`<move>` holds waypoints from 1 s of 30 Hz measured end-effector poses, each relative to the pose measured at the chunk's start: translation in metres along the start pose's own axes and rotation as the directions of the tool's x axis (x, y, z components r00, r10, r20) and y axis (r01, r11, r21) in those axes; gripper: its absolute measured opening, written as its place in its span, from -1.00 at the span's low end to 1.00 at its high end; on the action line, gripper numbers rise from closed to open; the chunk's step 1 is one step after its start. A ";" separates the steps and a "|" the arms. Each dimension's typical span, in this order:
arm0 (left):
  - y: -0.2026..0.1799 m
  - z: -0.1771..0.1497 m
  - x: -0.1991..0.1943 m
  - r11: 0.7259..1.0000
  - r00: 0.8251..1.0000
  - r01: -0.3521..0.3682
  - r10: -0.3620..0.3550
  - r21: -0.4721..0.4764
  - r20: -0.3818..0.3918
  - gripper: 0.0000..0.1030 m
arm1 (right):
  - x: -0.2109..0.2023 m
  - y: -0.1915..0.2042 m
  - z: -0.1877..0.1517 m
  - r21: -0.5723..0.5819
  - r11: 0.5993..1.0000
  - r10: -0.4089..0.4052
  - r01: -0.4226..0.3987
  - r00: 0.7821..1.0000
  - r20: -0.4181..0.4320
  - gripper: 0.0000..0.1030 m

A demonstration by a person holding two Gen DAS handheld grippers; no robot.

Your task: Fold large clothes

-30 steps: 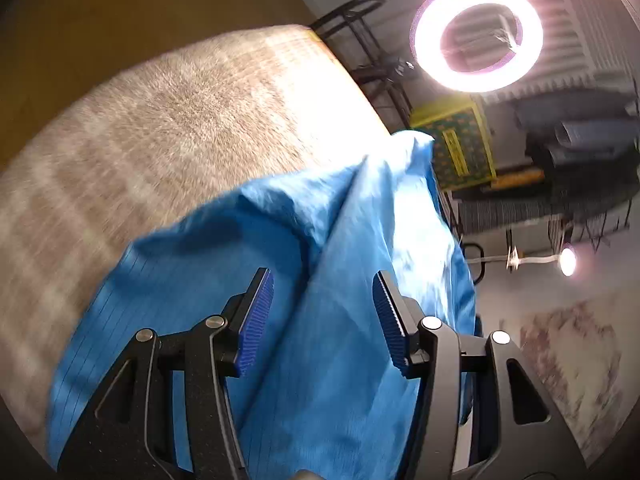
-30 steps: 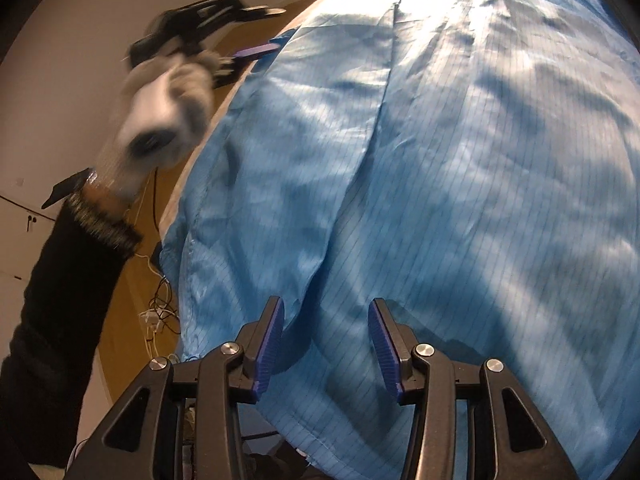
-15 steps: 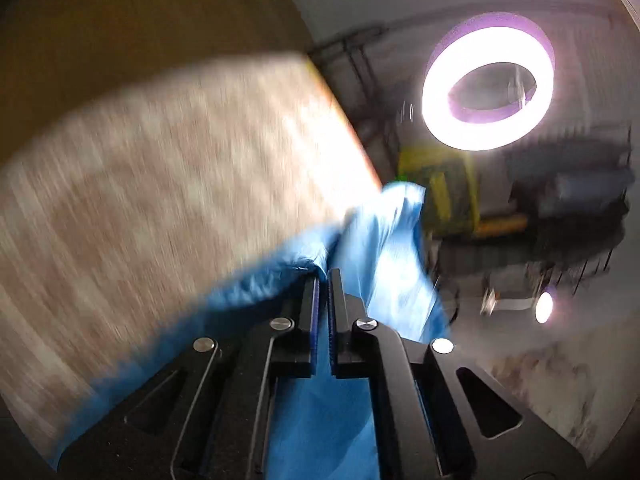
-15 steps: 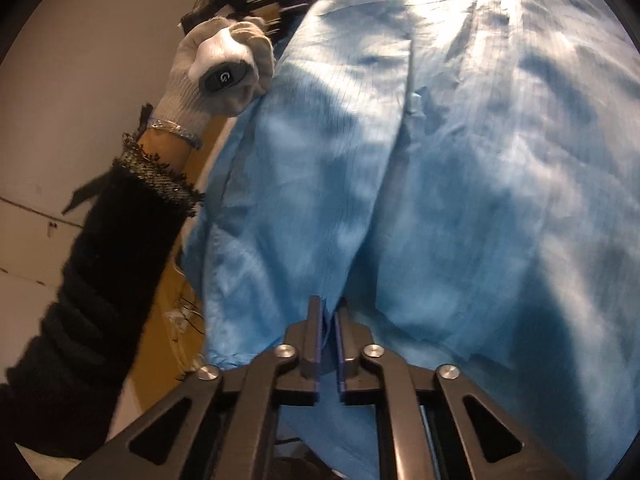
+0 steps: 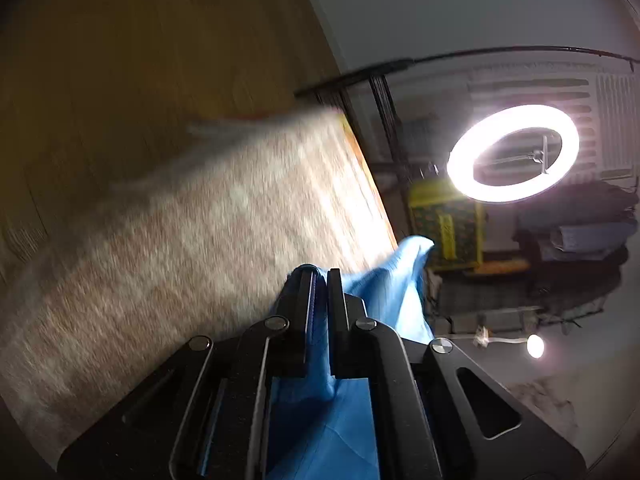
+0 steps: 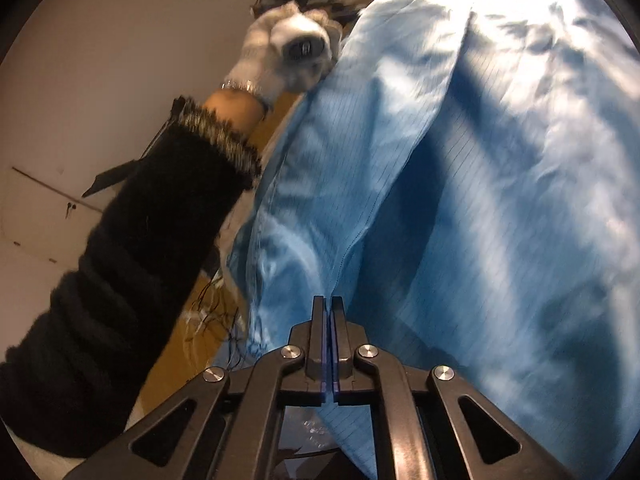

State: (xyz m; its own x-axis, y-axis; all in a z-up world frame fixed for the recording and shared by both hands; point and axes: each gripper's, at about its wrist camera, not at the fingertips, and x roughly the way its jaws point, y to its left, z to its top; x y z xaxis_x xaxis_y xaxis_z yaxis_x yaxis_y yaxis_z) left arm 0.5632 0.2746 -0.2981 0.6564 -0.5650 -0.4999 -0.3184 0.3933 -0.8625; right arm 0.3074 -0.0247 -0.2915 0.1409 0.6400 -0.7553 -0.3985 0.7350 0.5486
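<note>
The garment point(image 6: 500, 184), a light blue cloth with a fine grid, is seen spread wide across the right wrist view and bunched at one edge in the left wrist view. The left gripper point(image 5: 320, 276) is pressed together on a fold of the garment point(image 5: 396, 292), blue cloth being seen between its pads and hanging below them. The right gripper point(image 6: 328, 304) is likewise pinched on the garment's near edge, its pads nearly touching with cloth caught between. A beige mat point(image 5: 192, 240) is seen to the left of the garment, blurred, and the garment's free corner lies over the mat's far edge. Beyond the garment a ring light point(image 5: 514, 154) is lit. Left of the garment in the right wrist view, a white-gloved hand point(image 6: 292, 52) and a black sleeve point(image 6: 132, 272) are seen, the hand being just beside the garment's upper edge
</note>
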 end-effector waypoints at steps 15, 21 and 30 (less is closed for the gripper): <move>0.009 -0.096 -0.148 0.956 0.986 -0.105 0.136 0.273 -0.098 -0.20 | 0.024 0.039 -0.030 -0.169 0.981 0.075 -0.100 0.986 -0.148 -1.00; 0.043 -0.178 -0.233 0.935 0.980 -0.138 0.176 0.326 -0.090 -0.20 | 0.016 0.054 -0.037 -0.245 0.969 -0.059 0.021 0.987 -0.147 -0.54; 0.077 -0.268 -0.274 0.917 0.977 -0.127 0.180 0.378 -0.110 -0.20 | -0.070 0.096 -0.009 -0.277 0.958 -0.044 0.078 0.991 0.125 -0.30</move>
State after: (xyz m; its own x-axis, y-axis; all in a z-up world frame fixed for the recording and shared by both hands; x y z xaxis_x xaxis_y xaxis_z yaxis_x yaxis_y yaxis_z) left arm 0.1757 0.2656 -0.2481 0.5090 -0.5612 -0.6527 -0.1169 0.7062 -0.6983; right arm 0.2506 -0.0007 -0.1890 0.2706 0.6301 -0.7279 -0.6220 0.6915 0.3674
